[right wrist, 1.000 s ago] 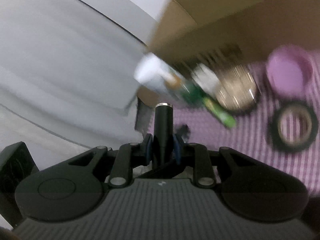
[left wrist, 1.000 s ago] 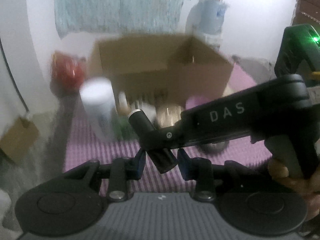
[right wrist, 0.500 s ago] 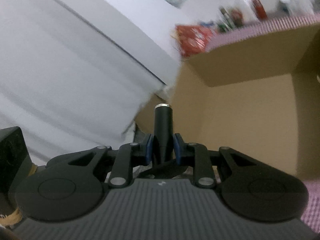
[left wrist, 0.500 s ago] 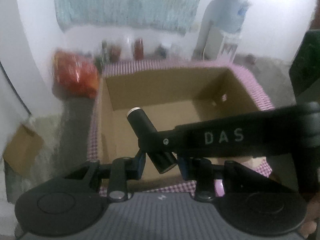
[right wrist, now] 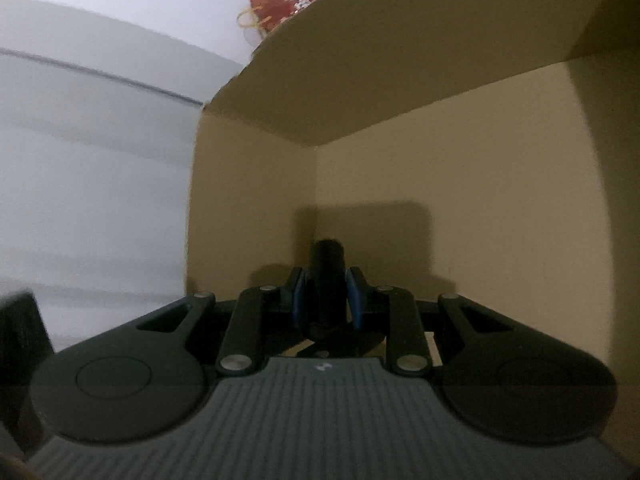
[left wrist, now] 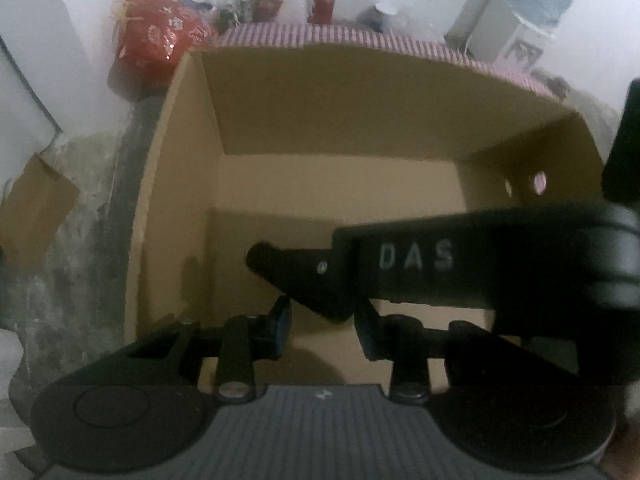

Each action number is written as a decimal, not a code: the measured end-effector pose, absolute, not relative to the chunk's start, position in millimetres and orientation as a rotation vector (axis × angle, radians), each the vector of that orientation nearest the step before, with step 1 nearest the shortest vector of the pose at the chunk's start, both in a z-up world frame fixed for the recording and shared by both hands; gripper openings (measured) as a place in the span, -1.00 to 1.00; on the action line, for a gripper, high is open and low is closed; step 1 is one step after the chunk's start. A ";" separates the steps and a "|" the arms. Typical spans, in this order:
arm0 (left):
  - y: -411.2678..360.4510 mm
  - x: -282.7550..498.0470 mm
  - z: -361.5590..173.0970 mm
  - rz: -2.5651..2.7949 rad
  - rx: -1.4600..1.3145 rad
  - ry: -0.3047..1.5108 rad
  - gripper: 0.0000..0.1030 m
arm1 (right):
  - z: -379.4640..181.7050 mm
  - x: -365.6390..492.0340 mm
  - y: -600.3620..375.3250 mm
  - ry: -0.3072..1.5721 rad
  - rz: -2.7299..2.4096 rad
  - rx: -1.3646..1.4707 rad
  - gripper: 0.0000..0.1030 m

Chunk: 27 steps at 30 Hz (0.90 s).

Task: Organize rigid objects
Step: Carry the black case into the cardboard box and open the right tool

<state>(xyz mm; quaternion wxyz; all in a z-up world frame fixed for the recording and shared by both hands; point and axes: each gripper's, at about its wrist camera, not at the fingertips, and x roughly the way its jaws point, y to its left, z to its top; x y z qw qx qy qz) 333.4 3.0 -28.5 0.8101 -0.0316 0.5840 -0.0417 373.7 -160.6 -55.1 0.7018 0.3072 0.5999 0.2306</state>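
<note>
Cardboard box fills both views, its top open and its floor bare where visible. Reaching in from the right, the right claw holds a black cylinder, pinched tight between its blue pads and low inside the box near a far corner. In the left wrist view, the right claw's black arm marked DAS crosses the picture, with the cylinder poking out leftward. The left claw hovers over the near part of the box with its jaws apart and nothing between them.

The cylinder looks stiff and smooth, likely light but somewhat slippery, so a grip around its middle suits it best. Box walls crowd the right claw on the left and far sides. Beyond the box, a red bag and several jars stand on the checked worktop, well clear of the claws.
</note>
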 end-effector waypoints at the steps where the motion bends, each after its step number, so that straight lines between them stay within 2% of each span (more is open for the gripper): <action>1: 2.7 335.2 -26.1 -0.084 -0.080 1.236 -0.25 | -56.0 376.2 -161.3 1.332 0.506 0.689 -0.59; 5: 5.1 331.6 -16.3 -0.066 -0.128 1.193 -0.09 | -60.2 381.3 -166.9 1.315 0.458 0.713 -0.59; 10: 9.8 318.0 -6.2 -0.061 -0.172 1.172 -0.08 | -73.6 405.3 -180.3 1.299 0.391 0.794 -0.57; 12: 9.7 312.8 -0.5 -0.059 -0.176 1.151 0.04 | -72.9 408.9 -183.7 1.267 0.360 0.818 -0.53; 16: 12.1 303.6 12.5 -0.067 -0.186 1.098 0.08 | -68.5 407.2 -193.9 1.190 0.389 0.913 -0.08; 17: 12.2 297.6 17.5 -0.074 -0.190 1.086 0.08 | -63.8 403.5 -197.7 1.166 0.403 0.929 -0.05; 27: 16.2 227.1 68.2 -0.180 -0.201 0.904 0.18 | -2.4 315.8 -271.1 1.018 0.595 1.008 -0.03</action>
